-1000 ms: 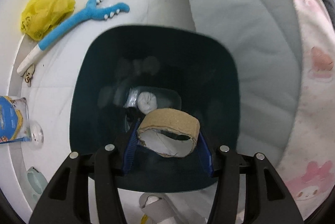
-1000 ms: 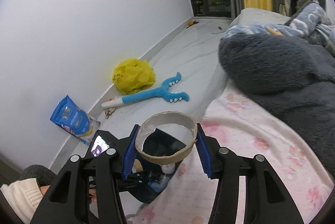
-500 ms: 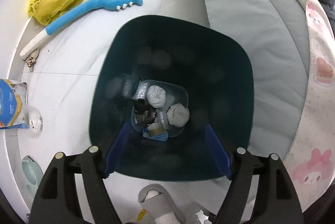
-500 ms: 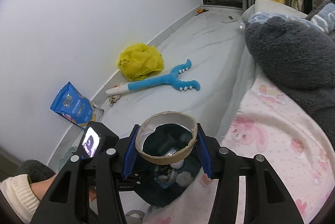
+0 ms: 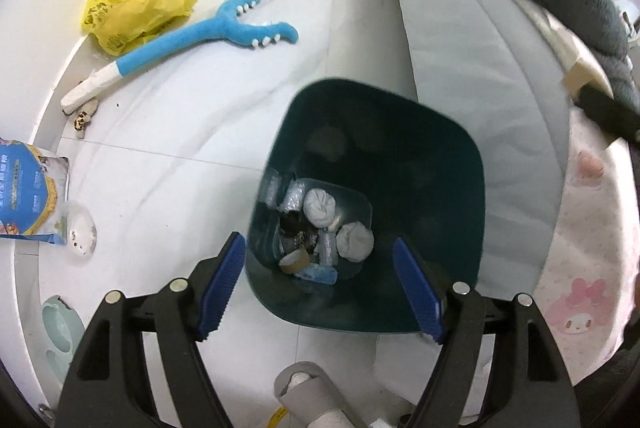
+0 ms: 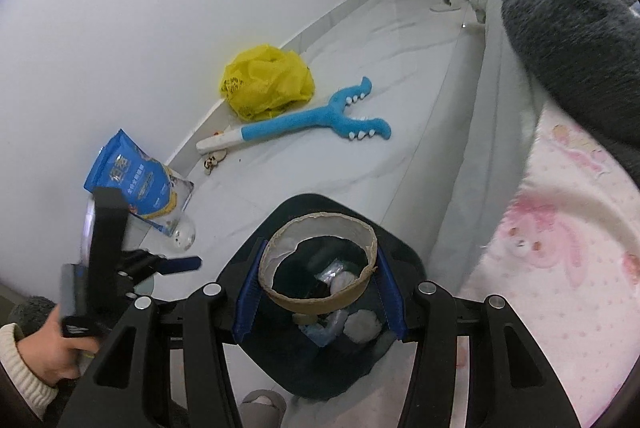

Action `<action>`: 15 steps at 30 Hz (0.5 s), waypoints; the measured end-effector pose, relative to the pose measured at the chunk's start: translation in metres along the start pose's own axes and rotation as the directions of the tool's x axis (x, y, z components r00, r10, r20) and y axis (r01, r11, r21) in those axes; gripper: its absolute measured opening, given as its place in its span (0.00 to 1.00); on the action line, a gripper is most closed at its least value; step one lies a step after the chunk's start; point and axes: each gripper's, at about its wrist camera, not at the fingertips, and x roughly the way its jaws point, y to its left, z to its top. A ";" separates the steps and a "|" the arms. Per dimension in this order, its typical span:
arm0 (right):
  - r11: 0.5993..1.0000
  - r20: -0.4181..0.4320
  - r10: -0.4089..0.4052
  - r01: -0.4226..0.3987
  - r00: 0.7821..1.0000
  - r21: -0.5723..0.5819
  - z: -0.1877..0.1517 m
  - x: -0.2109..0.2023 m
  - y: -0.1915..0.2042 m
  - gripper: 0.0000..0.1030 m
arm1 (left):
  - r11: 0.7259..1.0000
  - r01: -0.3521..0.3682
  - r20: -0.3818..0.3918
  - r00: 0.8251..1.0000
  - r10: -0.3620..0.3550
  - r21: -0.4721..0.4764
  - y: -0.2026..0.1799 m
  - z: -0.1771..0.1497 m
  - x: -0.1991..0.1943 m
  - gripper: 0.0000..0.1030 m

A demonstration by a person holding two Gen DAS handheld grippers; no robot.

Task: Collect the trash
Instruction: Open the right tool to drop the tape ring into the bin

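While our left gripper (image 5: 318, 282) hung spread and empty over the bin (image 5: 440, 147), its view showed no cardboard ring. Only the right wrist view showed that cardboard ring (image 6: 318, 264), clamped in our right gripper (image 6: 318, 298).

I see a white marble-look floor (image 5: 208, 123) carrying everything here, with a dark teal bin (image 5: 440, 163) standing on it as my landmark. Beyond the bin, toward the wall, a blue plush toy (image 5: 208, 31) lies flat, and a crumpled yellow bag (image 5: 136, 7) sits just behind it, touching the baseboard. Left of the bin, a blue pouch (image 5: 28, 195) leans at the wall. The bed's grey side (image 5: 480, 75) runs along the bin's right.
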 end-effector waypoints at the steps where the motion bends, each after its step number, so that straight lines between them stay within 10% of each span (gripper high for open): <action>1: 1.000 -0.007 0.001 -0.001 1.000 0.000 0.000 0.004 0.001 0.51 | 1.000 0.002 0.012 1.000 -0.002 -0.004 0.002 0.000 -0.004 0.76; 15: 0.999 -0.129 -0.044 0.043 0.991 -0.005 -0.010 0.060 0.014 0.51 | 0.999 0.000 0.213 0.977 -0.011 0.052 0.002 0.003 -0.070 0.72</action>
